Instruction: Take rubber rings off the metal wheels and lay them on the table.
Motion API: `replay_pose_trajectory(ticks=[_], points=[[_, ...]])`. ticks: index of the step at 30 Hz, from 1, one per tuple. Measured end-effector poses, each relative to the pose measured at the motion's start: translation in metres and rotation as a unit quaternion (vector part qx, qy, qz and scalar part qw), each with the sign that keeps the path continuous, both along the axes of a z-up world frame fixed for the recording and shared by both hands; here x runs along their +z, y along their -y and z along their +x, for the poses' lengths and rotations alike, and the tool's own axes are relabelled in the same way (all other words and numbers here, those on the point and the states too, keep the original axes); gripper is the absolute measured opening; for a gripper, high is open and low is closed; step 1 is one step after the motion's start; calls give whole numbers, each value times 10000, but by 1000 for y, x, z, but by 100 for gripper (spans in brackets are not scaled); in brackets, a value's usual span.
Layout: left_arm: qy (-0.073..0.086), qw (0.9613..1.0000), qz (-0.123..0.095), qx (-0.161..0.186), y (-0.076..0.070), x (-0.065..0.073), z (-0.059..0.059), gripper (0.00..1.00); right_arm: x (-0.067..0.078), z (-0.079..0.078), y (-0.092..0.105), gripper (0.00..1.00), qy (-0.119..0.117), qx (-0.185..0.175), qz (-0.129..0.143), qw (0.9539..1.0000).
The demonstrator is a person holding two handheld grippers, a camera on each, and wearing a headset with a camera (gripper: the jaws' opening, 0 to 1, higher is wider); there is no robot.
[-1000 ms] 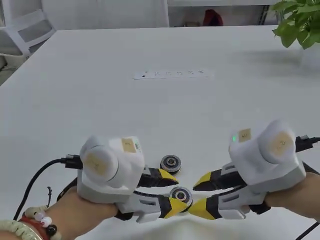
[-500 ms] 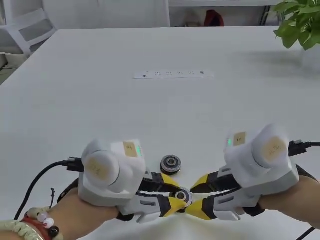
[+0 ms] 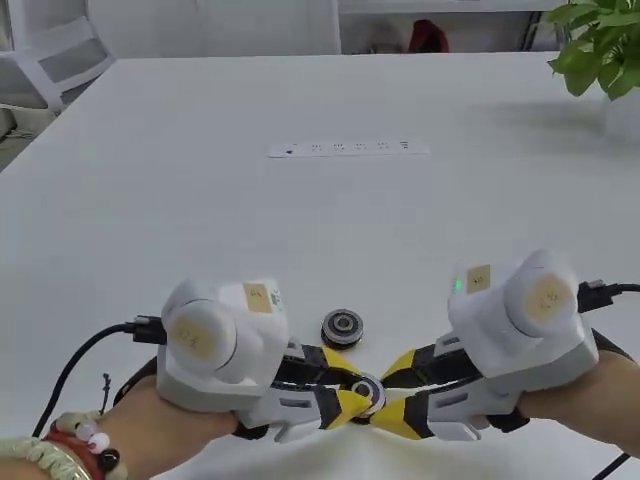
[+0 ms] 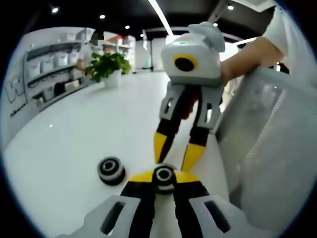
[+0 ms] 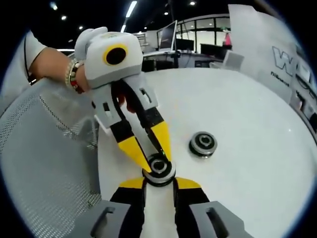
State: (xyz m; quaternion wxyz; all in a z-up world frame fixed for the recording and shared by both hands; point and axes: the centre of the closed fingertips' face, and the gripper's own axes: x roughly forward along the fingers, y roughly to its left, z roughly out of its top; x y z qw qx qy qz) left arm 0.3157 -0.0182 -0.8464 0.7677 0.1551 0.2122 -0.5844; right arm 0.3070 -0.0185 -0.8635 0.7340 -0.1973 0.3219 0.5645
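Presently: item one, metal wheel [image 3: 365, 392], small and round with a bright hub, held just above the near edge of the white table [image 3: 300, 220], between the two grippers that meet tip to tip in the head view; its dark rubber ring [image 4: 163, 188] sits around the rim, not removed. Item two, left gripper [image 3: 345, 402], white body, black fingers with yellow tips, clenched on the metal wheel; in the left gripper view the wheel [image 4: 163, 177] rests right between its own yellow tips [image 4: 142, 176]. Item three, right gripper [image 3: 390, 398], same make, pointing inward from the opposite side; its fingers [image 4: 161, 146] stand a little apart, with their ends at the wheel's rim, and in the right gripper view the wheel [image 5: 158, 167] lies at the ends of its own tips [image 5: 132, 182]; whether they press on it I cannot tell. Item four, second wheel [image 3: 342, 327], same kind, dark ring in place, lying flat on the table just beyond the grippers, apart from both; also seen in the left gripper view [image 4: 111, 170] and the right gripper view [image 5: 202, 144]. Item five, white power strip [image 3: 348, 149], flat at mid-table, well apart from the work. Item six, green plant [image 3: 600, 45], far right corner. Item seven, beaded bracelets [image 3: 80, 445] on the left wrist
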Motion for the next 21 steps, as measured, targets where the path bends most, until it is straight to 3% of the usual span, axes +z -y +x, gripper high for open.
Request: replay_pose_trajectory(ticks=[5,10,15,21], points=[[-5,10000,-10,3,0,0,0,14,-1,0,2,16,-45,-19,-42,10000],[-14,10000,3,7,0,0,-1,14,-4,3,8,1,-53,-148,-145,9998],[-14,10000,0,21,0,-1,-1,14,-5,3,8,1,-8,-87,-186,9998],[-7,10000,-5,24,0,-1,-1,14,-7,4,9,0,-234,-284,-198,9991]])
